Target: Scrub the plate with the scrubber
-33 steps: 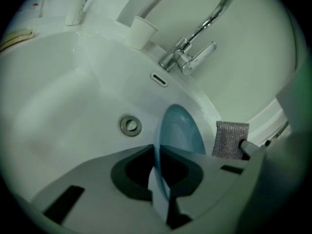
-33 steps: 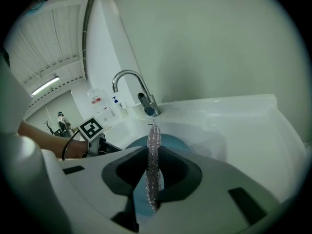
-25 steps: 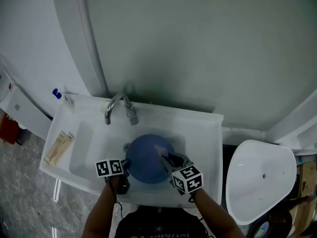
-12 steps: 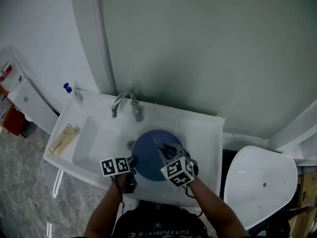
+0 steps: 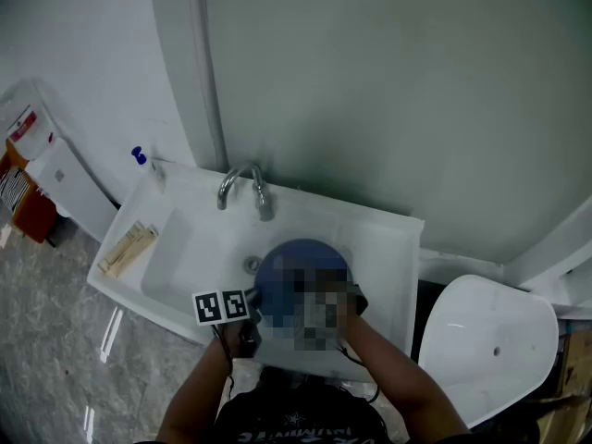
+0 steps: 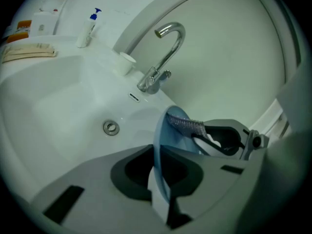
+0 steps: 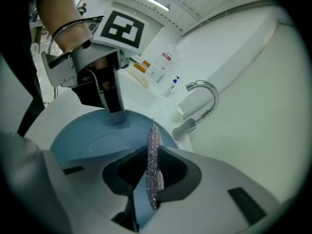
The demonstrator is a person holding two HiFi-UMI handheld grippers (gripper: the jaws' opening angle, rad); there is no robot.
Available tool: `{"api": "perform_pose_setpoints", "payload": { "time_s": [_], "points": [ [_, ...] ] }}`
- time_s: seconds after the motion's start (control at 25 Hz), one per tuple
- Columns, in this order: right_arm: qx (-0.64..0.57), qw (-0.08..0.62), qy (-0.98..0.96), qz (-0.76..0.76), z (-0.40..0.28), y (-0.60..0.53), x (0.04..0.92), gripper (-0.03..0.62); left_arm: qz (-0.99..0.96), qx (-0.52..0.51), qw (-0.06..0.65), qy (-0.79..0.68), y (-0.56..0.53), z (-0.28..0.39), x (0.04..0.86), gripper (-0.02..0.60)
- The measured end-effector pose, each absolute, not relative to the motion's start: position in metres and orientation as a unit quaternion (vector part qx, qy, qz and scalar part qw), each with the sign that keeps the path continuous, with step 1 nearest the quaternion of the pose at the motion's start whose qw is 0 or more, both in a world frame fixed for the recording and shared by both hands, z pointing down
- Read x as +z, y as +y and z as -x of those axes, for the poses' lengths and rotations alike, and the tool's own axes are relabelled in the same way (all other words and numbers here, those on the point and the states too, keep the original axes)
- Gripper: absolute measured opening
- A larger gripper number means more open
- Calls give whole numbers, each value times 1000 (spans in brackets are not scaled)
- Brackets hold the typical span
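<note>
Blue plate (image 6: 165, 130) held on edge over the sink (image 6: 58, 96), scrubber (image 7: 154, 155) at its face.
My left gripper (image 6: 158, 191) clamps the plate's rim, tilting it up so my right gripper (image 7: 144, 199), pinched tight on the silvery scrubber, can reach the surface; the faucet (image 6: 163, 57) stands beyond.

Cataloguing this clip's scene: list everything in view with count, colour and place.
sink: one, white, centre
faucet: one, chrome, sink's back edge
drain: one, metal, basin floor
plate: one, blue, over the basin
scrubber: one, silvery, at the plate
pump bottle: one, blue-topped, sink's back-left corner
packets: one bundle, tan, sink's left ledge
cup: one, white, beside the faucet
oval fixture: one, white, right of sink
left gripper: one, grey, shut on the plate
right gripper: one, grey, shut on the scrubber
left arm, right arm: one each, behind the grippers
</note>
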State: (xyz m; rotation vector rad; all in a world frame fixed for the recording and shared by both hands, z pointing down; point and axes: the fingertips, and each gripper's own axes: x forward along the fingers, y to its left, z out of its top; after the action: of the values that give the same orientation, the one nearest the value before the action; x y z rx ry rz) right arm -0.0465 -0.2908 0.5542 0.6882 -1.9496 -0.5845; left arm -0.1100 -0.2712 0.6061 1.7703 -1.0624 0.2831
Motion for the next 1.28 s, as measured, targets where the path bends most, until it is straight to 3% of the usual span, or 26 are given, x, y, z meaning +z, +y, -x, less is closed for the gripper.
{"api": "perform_pose_setpoints", "payload": {
  "time_s": [0.84, 1.28],
  "points": [
    [-416, 501, -758, -50, 73, -207, 590, 80, -723, 88, 512, -455, -262, 123, 593, 28],
    [-496, 525, -691, 37, 47, -181, 596, 80, -715, 75, 511, -472, -264, 141, 593, 28]
  ]
}}
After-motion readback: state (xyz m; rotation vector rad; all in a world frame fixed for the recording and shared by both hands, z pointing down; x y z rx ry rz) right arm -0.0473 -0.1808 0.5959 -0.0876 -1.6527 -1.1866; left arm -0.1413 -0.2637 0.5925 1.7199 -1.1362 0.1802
